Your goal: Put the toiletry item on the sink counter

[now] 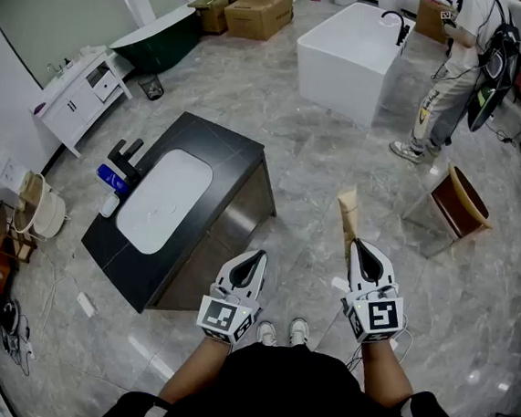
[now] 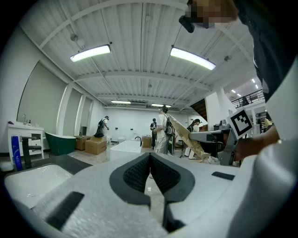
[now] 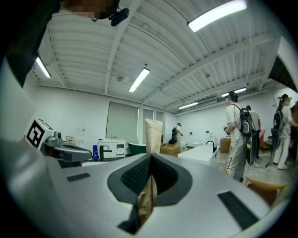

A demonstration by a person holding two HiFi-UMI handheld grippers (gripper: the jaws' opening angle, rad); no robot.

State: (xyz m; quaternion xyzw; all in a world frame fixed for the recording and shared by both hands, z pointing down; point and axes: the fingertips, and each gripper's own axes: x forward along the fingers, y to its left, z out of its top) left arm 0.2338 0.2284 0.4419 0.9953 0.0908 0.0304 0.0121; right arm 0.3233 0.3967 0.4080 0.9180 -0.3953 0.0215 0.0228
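Observation:
My right gripper is shut on a tan squeeze tube, which sticks out ahead of the jaws over the marble floor. In the right gripper view the tube rises between the closed jaws of that gripper. My left gripper is shut and holds nothing; the left gripper view shows its jaws pressed together. The black sink counter with a white basin stands left of both grippers. A black faucet and a blue bottle are at its left edge.
A white freestanding bathtub stands far ahead. A person stands beside it at the right. A brown basin on a stand is at the right. A white cabinet, a dark green tub and cardboard boxes line the left and back.

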